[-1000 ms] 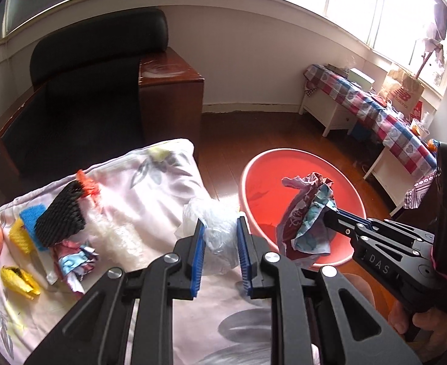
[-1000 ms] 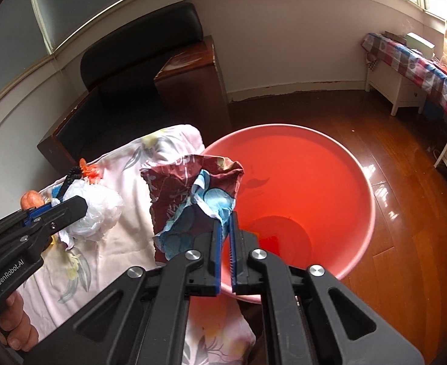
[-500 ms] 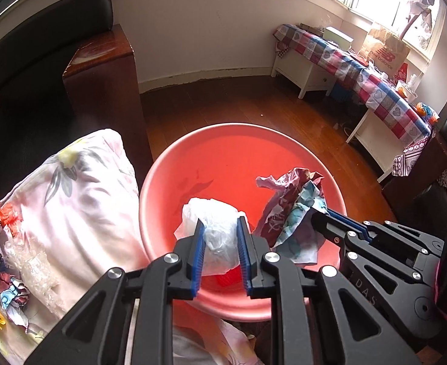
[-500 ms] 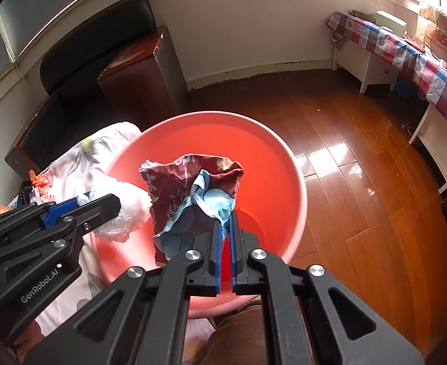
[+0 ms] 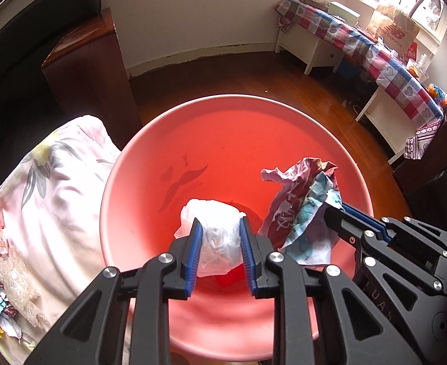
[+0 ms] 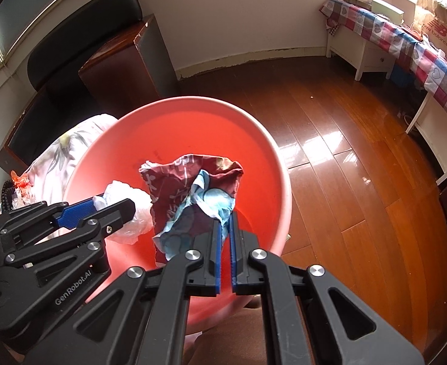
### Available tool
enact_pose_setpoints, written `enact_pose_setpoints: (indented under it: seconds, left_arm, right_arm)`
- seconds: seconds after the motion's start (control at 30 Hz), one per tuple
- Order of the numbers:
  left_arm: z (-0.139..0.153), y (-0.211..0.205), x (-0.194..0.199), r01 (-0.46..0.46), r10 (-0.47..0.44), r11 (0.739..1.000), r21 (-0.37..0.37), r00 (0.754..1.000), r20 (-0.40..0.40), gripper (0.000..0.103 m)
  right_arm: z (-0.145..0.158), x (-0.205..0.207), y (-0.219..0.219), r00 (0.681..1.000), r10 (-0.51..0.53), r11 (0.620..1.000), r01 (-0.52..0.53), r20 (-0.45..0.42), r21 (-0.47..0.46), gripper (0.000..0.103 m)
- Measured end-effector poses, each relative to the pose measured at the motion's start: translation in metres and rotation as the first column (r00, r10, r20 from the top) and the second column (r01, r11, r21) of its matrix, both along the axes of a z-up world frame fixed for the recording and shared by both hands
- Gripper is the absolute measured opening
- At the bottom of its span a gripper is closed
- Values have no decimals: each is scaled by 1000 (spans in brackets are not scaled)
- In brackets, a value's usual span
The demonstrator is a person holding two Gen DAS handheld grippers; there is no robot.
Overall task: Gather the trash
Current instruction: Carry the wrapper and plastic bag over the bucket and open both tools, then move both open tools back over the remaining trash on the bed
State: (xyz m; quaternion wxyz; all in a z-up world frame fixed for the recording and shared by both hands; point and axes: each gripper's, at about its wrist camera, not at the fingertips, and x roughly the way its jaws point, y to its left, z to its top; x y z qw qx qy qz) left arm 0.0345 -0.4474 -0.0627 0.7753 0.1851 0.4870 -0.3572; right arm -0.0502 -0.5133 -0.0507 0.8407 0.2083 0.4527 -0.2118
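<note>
Left claw (image 5: 220, 243) grips a crumpled clear bag (image 5: 214, 231); right claw (image 6: 225, 237) pinches a creased maroon-and-blue wrapper (image 6: 190, 194), both above the red basin (image 5: 150, 158).

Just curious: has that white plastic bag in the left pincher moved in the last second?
Yes. The white plastic bag, held between the left gripper's fingers, has travelled from above the flowered cloth rightward to hang over the red basin.

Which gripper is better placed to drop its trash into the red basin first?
Left, narrowly. The left gripper holds its plastic bag over the red basin's middle; the right gripper holds its crumpled wrapper nearer the rim.
</note>
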Motion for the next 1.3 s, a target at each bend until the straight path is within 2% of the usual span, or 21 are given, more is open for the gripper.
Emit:
enact_pose_setpoints:
  seconds: [0.1,0.17,0.33,0.57,0.8,1.3]
  left_arm:
    - [-4,-2,3,-3,3,1000,5,1000,-7,35]
    - [-5,-2,4,-8,8,1000,8,1000,-2,47]
    - [-6,-2,7,-19,19,1000,4,1000,-12,54]
    - [-3,4,10,-38,38,999,1,999,-17,56]
    - [5,14,11,-57,56,998,-17,998,-21,57]
    - [33,34,1,-74,74,994,-81,997,0,59]
  right_arm:
    - [-2,1,-2,1000,1,1000,-1,-1,7,5]
    - [-4,2,-4,1000,3,1000,-3,-5,16,5]
    - [-7,6,-3,1000,29,999,-29,-11,31,5]
    - [-7,7,-3,999,37,999,-37,-8,36,9]
    - [-4,4,-1,999,33,999,-33,2,34,21]
    - [15,-8,7,997,45,999,-46,59,18,26]
